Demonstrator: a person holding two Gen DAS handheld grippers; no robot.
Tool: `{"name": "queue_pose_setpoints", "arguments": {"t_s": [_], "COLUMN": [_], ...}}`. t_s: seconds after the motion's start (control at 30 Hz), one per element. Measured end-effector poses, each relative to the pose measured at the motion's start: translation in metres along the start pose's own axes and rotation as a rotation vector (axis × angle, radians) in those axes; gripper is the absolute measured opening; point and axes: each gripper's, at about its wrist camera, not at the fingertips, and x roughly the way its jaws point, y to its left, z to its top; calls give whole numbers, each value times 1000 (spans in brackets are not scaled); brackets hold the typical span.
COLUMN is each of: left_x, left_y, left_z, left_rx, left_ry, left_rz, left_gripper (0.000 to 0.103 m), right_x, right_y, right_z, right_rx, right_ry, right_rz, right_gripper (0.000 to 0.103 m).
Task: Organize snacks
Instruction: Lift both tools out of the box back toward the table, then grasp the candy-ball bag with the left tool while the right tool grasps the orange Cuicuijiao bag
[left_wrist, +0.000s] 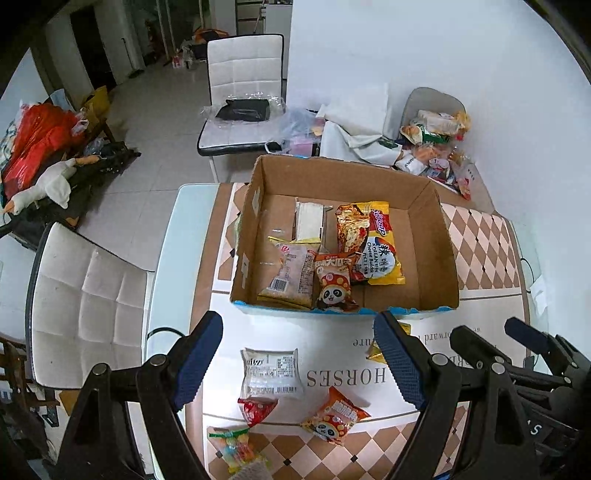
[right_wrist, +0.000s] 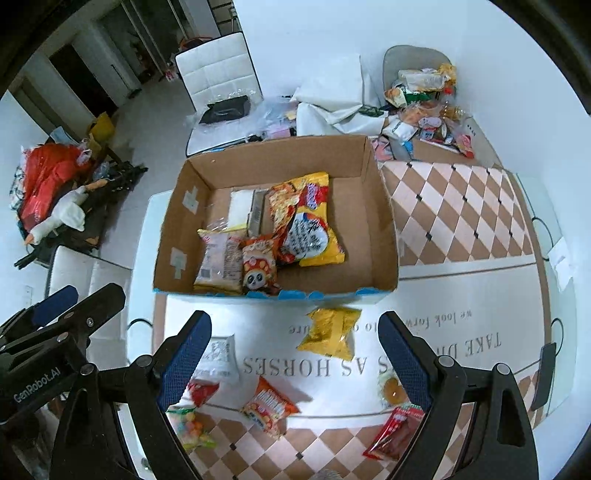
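- Left wrist view: blue-padded left tongs (left_wrist: 299, 363) stand spread wide and released, with nothing between them, above loose packets on the bench (left_wrist: 184, 236).
- Beneath them lie a white packet (left_wrist: 271, 374) with a barcode, a small red packet (left_wrist: 255, 410), an orange panda packet (left_wrist: 334, 415) and a clear bag of coloured sweets (left_wrist: 234, 448).
- "HORSES" reads upside down on the white mat (left_wrist: 332, 354).
- Beyond sits the cardboard box (left_wrist: 436, 236), its right half bare; inside, a yellow noodle bag (left_wrist: 373, 243) reads "KOREAN" and "Cheese".
- Two white chairs stand at the left of the bench, and a plush goose (left_wrist: 44, 186) lies on the floor.
- Right wrist view: right tongs (right_wrist: 295, 363) are likewise parted and released, empty.
- "GenRobot.AI" is printed on the other tool at the left edge.
- Between the pads lies a yellow packet (right_wrist: 328, 332), just beside the box's near wall; a long red packet (right_wrist: 393, 434) lies by the right pad.
- Mat lettering shows "AS HORSES" and "TAKE", upside down.
- Open checkered cloth (right_wrist: 461, 206) spreads right of the box; a heap of snacks (right_wrist: 424, 107) sits at the far corner.
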Motion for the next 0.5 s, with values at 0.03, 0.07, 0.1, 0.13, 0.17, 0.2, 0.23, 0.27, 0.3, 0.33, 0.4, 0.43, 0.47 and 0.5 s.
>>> {"name": "queue_pose_setpoints", "arguments": {"t_s": [0.03,0.07,0.1,0.13,0.17,0.2,0.23,0.27,0.3,0.33,0.4,0.43,0.47,0.5], "left_x": [-1,-1,-1,1,3,7,11,14,20,24,39,45,54,60], "left_y": [1,2,3,5,7,11,15,18,23,28,43,51,58,63], "left_z": [-3,-6,-10,-15,-20,-27,-33,-39,-48,-55,-78,-89,-100,-108], "left_rx": [-3,-4,-6,-11,-14,-23,-33,-42,-57,-69,-104,-120,-138,-154], "left_ry": [-3,-4,-3,-1,-2,10,22,32,49,60,99,124,153,175], "left_rz": [17,24,20,18,18,14,18,27,43,55,103,122,135,144], "left_gripper": [93,95,96,96,96,96,96,96,96,96,96,96,96,96], "right_x": [-2,-1,1,3,7,12,19,29,40,50,76,90,103,117], "right_y": [-1,-2,-4,-4,-5,-5,-4,-3,-1,-1,0,0,0,-1], "right_z": [-3,-7,-12,-18,-22,-28,-35,-44,-55,-65,-87,-98,-108,-117], "right_rx": [6,12,16,16,20,24,23,18,24,35,78,104,132,166], "right_ry": [5,10,21,36,52,70,95,133,176,221,320,365,406,447], "right_rz": [7,17,28,35,42,50,62,71,79,89,120,130,138,149], "right_gripper": [96,96,97,98,98,98,98,98,98,98,98,98,98,98]}}
